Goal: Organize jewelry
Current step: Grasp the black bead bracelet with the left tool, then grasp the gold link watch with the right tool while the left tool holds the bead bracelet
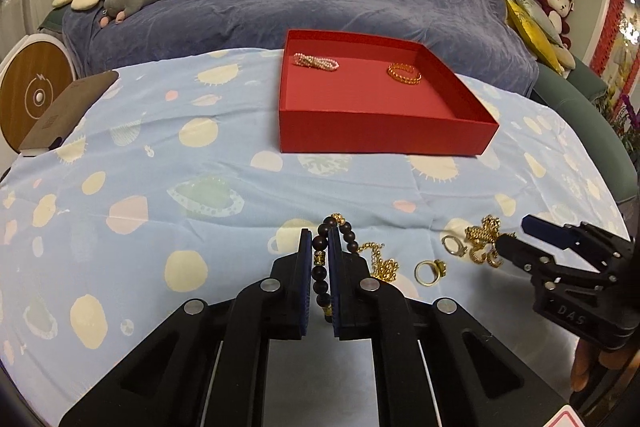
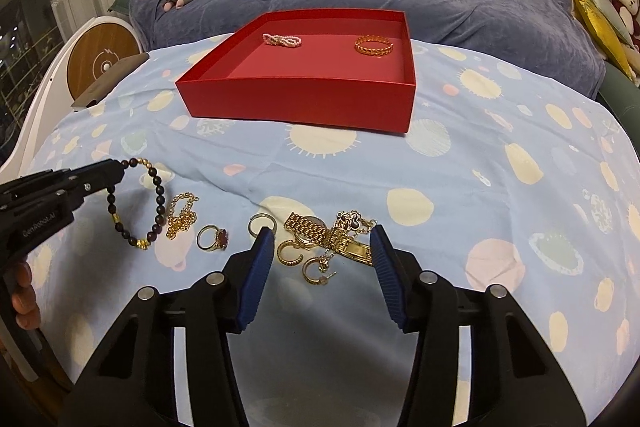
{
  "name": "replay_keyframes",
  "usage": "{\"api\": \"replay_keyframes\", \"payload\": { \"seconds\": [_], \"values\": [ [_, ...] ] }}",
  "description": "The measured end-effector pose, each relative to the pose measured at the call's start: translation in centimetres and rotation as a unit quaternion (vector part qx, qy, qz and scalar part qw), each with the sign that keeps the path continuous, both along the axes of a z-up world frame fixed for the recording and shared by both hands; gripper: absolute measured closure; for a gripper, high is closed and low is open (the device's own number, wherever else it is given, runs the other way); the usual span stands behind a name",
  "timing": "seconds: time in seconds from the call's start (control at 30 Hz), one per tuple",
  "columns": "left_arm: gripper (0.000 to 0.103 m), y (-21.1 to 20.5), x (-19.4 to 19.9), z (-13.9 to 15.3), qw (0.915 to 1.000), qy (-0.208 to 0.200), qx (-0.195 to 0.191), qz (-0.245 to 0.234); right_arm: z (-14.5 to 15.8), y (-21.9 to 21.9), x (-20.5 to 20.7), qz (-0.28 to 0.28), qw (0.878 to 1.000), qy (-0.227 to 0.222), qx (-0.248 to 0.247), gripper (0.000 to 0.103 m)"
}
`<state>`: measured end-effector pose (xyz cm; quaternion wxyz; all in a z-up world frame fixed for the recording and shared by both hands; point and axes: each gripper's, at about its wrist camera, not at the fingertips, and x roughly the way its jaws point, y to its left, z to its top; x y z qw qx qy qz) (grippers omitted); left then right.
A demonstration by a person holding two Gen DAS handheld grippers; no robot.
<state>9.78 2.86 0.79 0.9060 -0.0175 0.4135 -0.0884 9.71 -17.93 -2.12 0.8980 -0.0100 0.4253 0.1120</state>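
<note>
Dark bead bracelet point(image 2: 136, 203) with gold spacers, its loop pinched at one side between blue pads. At its three o'clock a small gold chain point(image 2: 182, 215) lies heaped, then a red-stone ring point(image 2: 213, 238), a plain ring point(image 2: 262, 221), a gold watch point(image 2: 320, 233) tangled with chain, two hoop earrings point(image 2: 306, 261). At twelve o'clock, the open red box point(image 2: 304, 99) holds a pearl bracelet point(image 2: 282, 40) and gold bangle point(image 2: 374, 47), well apart.
</note>
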Motion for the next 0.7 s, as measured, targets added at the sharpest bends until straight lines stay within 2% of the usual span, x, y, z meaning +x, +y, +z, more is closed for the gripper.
{"api": "replay_keyframes", "payload": {
  "seconds": [0.07, 0.27, 0.7],
  "values": [
    [0.097, 0.0, 0.0, 0.5, 1.0, -0.005, -0.006, 0.0, -0.3, 0.3, 0.5, 0.008, 1.0, 0.003, -0.003, 0.067],
    [0.097, 0.0, 0.2, 1.4, 0.9998, -0.007, -0.019, 0.001, -1.1, 0.7, 1.8, 0.021, 1.0, 0.013, 0.007, 0.067],
    [0.097, 0.2, 0.2, 1.0, 0.9998, 0.001, -0.017, 0.005, -2.0, 1.3, 2.1, 0.03, 0.998, 0.026, -0.042, 0.069]
  ]
}}
